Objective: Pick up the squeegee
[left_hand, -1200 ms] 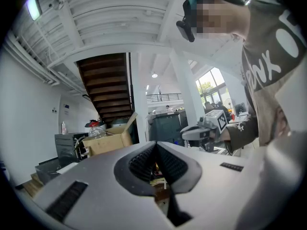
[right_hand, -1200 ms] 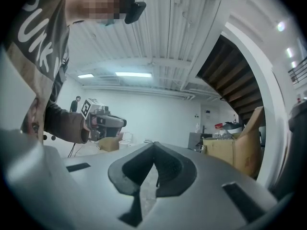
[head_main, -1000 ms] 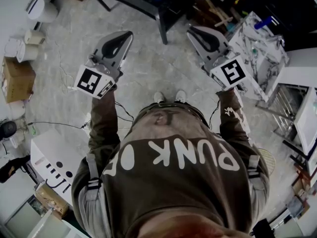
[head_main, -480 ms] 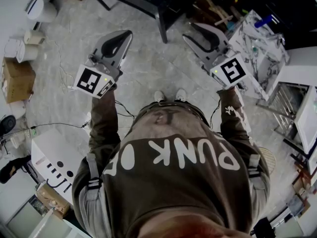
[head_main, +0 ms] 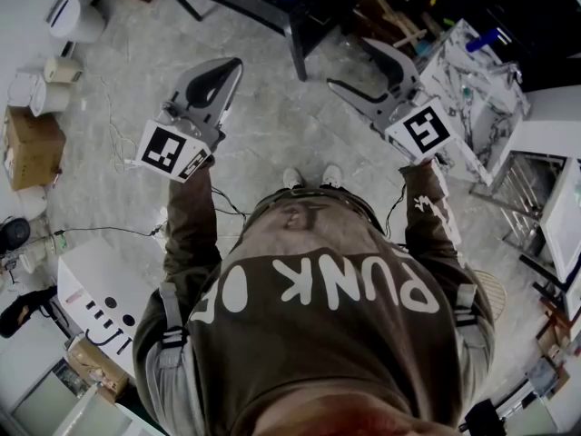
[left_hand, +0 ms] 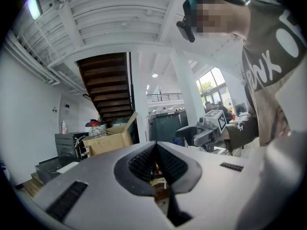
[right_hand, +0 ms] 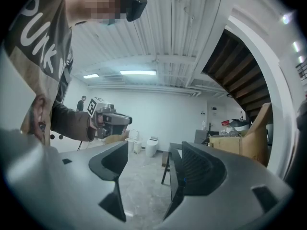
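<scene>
No squeegee in sight, so a reach may miss; grey right gripper is spreading empty fingers, grey left gripper has them pressed together

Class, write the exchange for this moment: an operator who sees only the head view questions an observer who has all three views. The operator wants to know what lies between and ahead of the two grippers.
Operator: From above I can't look along the right gripper. Is anything between its jaws?
Observer: No. The jaws are opening, and only bare floor shows through the gap.
Operator: What does the left gripper point at?
Observer: An open cardboard box.
Operator: Anything above that?
Observer: A dark wooden staircase rises behind the box.
</scene>
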`<state>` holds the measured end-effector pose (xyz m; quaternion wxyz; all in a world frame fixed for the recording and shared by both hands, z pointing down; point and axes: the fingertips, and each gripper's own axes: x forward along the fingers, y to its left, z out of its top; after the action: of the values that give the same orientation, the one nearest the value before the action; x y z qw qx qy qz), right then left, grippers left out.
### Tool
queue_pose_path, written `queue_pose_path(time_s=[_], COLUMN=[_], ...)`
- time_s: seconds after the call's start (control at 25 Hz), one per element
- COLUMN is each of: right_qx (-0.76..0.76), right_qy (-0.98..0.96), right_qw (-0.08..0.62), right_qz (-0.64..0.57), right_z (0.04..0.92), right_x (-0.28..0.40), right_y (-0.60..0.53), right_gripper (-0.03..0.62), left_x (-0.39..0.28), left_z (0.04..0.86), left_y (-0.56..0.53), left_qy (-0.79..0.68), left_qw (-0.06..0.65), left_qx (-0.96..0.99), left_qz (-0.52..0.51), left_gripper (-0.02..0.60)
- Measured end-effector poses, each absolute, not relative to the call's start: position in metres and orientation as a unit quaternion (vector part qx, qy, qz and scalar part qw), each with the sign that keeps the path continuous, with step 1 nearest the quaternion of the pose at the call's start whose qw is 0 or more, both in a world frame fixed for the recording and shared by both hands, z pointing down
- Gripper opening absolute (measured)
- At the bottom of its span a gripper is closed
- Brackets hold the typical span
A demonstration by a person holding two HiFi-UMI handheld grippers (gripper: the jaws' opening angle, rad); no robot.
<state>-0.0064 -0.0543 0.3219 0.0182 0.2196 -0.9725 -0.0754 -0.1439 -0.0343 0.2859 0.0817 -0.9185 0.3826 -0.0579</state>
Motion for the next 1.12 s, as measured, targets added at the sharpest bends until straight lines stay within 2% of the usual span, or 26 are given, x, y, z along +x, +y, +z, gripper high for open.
queue_pose_path(time_s=[0.24, 0.4, 1.12], right_qx=[0.218, 0.212, 0.219], right_qy=[-0.973, -0.974, -0.972], right_qw=[0.023, 0.02, 0.011], right_qz=[-0.07, -0.072, -0.08], right_z=[0.324, 0.325, 0.327], right_x=[-0.008, -0.01, 0.013], right_y=[-0.057, -0.056, -0.057], right_gripper=[0.465, 0.594, 0.595], left_x=[-0.145, -0.146, -0.123], left_z=[0.285, 0.287, 0.284], left_y=[-0.034, -0.034, -0.029], left_qy=[0.385, 0.385, 0.397], left_qw=[0.081, 0.081, 0.086], left_qx=[-0.918, -0.917, -0.911], left_qz=[-0.059, -0.059, -0.067], left_gripper=[0.003, 0.003, 0.003])
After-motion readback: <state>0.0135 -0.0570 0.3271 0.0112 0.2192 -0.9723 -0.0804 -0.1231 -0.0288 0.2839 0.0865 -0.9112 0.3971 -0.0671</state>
